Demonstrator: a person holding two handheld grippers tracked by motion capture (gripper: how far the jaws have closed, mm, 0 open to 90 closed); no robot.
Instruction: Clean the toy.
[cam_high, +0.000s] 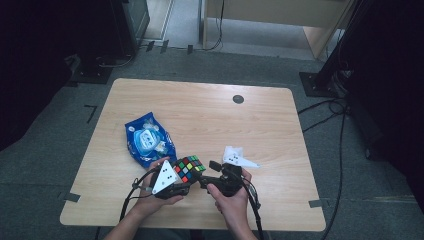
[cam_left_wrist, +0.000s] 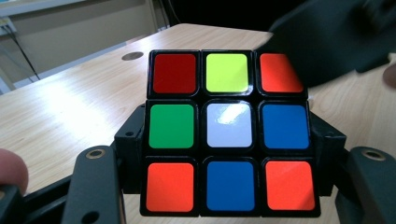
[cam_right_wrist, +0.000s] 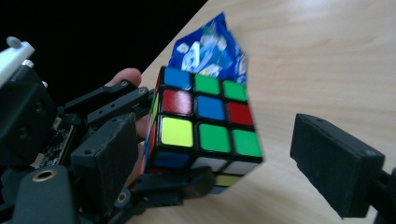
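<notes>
The Rubik's cube (cam_left_wrist: 229, 133) is pinched between the jaws of the left tool (cam_high: 176, 186) and held above the surface (cam_high: 210, 120). The right tool (cam_high: 216, 175) is spread wide, just beside the cube, one jaw at its far side. The cube is seen scrambled, so the grip is judged done and the turning of a layer left.

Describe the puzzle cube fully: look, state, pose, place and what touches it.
The puzzle cube is a scrambled three-by-three with glossy coloured stickers on a black plastic body. The face toward the left gripper's camera reads red, yellow, orange; green, white, blue; orange, blue, orange. It is held tilted above the wooden table, near the front edge, clamped between the jaws of the left gripper. The right gripper is open beside it; one of its jaws looks to be at the cube's lower edge. A blue packet lies behind.
</notes>
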